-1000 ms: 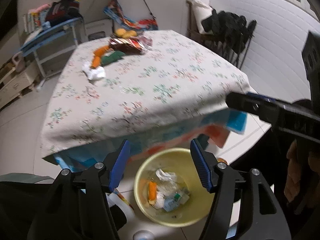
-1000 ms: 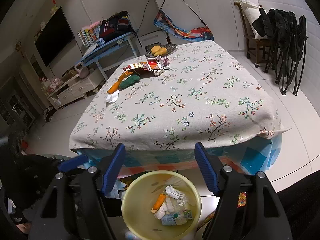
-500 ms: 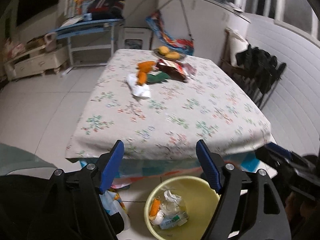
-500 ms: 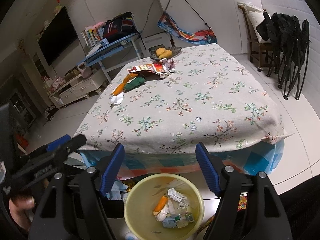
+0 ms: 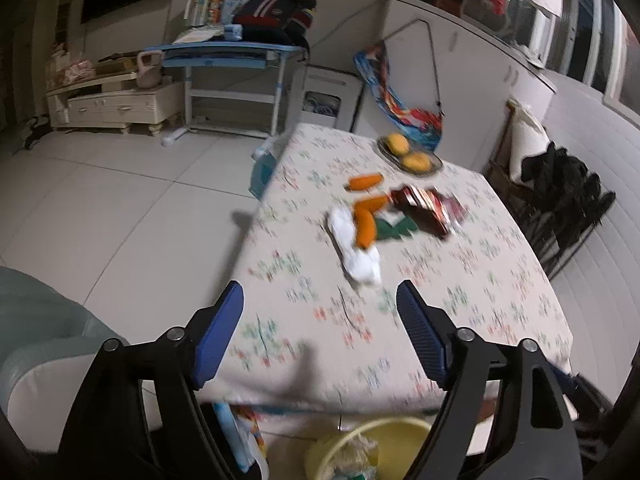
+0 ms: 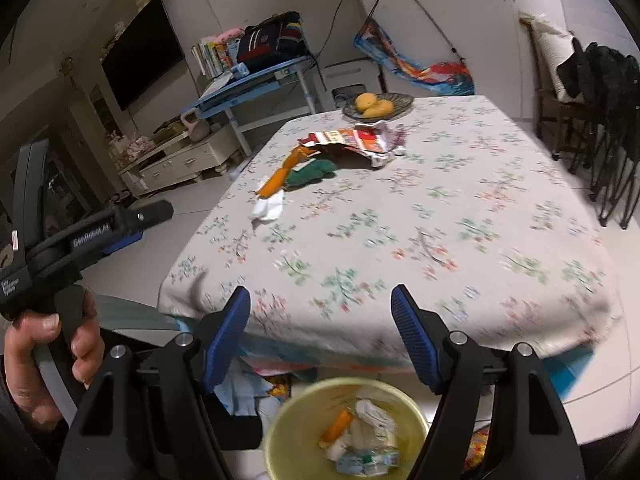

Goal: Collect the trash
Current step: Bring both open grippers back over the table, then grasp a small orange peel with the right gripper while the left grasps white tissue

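Observation:
A yellow bin (image 6: pixel 344 432) with trash in it stands on the floor before the table; its rim shows in the left wrist view (image 5: pixel 360 444). On the floral tablecloth (image 5: pixel 460 280) lie a white tissue (image 5: pixel 356 248), orange peels (image 5: pixel 366 220), a green wrapper (image 5: pixel 394 228) and a red snack bag (image 5: pixel 428 208). The right wrist view shows the tissue (image 6: pixel 269 207), peel (image 6: pixel 276 180), green wrapper (image 6: pixel 312 172) and snack bag (image 6: pixel 352 142). My left gripper (image 5: pixel 320 336) is open and empty above the table's near edge. My right gripper (image 6: pixel 320 332) is open and empty above the bin.
A fruit plate (image 6: pixel 378 106) sits at the table's far end. A blue desk (image 5: pixel 236 54) and a low cabinet (image 5: pixel 116 102) stand at the back left. A chair with dark clothes (image 5: pixel 560 196) stands right of the table. A grey-green seat (image 5: pixel 36 328) is at lower left.
My left gripper has risen and swung left from over the bin to over the table's near edge. My right gripper has lifted slightly. Both stay open.

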